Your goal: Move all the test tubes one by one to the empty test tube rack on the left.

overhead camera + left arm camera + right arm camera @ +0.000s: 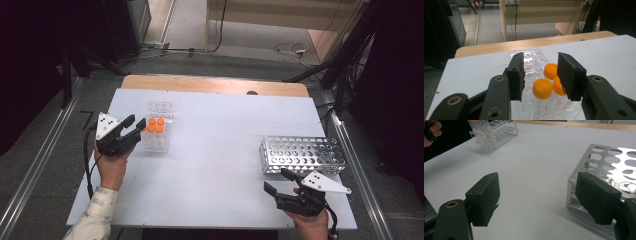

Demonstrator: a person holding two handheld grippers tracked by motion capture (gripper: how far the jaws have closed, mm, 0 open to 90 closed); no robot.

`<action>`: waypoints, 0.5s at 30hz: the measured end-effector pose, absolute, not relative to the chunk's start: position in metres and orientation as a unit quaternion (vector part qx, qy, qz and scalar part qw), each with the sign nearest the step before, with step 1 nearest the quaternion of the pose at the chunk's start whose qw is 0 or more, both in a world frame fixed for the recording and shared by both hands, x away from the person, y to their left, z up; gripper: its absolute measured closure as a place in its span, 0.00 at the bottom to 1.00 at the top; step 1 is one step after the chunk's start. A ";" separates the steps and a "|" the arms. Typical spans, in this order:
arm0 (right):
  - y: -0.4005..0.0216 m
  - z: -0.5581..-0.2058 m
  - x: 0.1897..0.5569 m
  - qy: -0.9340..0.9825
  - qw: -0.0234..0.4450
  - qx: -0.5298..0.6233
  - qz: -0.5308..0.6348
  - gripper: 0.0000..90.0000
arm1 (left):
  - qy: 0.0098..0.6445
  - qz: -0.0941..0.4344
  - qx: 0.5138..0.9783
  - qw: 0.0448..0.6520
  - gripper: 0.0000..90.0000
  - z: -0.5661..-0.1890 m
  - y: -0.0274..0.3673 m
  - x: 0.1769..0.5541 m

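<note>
Hovering just beside the clear rack [159,127] at the table's [215,165] left, the left gripper [134,126] has its jaws apart, nothing pressed between them. In front of its jaws stand 4 orange-capped tubes [155,125] (3 caps visible in the left gripper view), upright in the rack's near end. The right gripper [279,184], jaws wide and empty, rests near the metal rack [302,154].

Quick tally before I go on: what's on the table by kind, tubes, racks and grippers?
Orange-capped tubes: 4, all standing in the clear plastic rack
Clear plastic rack: 1
Metal perforated rack: 1, no tubes seen in it
Grippers: 2, left gripper and right gripper, both open
Total: 8
</note>
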State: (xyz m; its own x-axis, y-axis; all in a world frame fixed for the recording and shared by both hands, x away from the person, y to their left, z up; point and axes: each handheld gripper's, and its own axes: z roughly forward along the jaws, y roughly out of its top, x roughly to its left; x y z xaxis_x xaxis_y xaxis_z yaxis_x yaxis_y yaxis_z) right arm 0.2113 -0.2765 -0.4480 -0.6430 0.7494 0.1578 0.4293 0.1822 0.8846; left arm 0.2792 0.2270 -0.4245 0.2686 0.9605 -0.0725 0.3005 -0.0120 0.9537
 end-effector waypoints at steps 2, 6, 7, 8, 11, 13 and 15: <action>-0.277 -0.448 0.212 0.752 0.159 0.392 0.505 0.21 | 0.504 0.334 0.626 0.493 0.58 -0.425 0.228 0.278; -0.280 -0.449 0.213 0.751 0.163 0.397 0.502 0.21 | 0.513 0.327 0.621 0.494 0.50 -0.426 0.231 0.275; -0.280 -0.450 0.214 0.750 0.163 0.399 0.501 0.21 | 0.514 0.326 0.618 0.497 0.47 -0.426 0.232 0.273; -0.281 -0.450 0.215 0.750 0.164 0.401 0.499 0.21 | 0.516 0.323 0.616 0.500 0.46 -0.427 0.233 0.272; -0.284 -0.452 0.217 0.750 0.167 0.405 0.496 0.21 | 0.520 0.316 0.615 0.502 0.42 -0.429 0.233 0.267; -0.285 -0.453 0.219 0.749 0.168 0.408 0.495 0.21 | 0.519 0.311 0.618 0.502 0.41 -0.431 0.232 0.264; -0.286 -0.453 0.220 0.749 0.169 0.410 0.493 0.21 | 0.520 0.307 0.618 0.503 0.40 -0.433 0.232 0.261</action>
State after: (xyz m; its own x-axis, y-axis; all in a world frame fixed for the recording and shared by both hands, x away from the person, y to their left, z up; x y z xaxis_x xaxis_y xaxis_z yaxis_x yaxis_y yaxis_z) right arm 0.2197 -0.2864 -0.4534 -0.6073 0.7800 0.1510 0.4463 0.1777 0.8770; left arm 0.2606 0.2323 -0.4330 0.2708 0.9520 -0.1426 0.3335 0.0461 0.9416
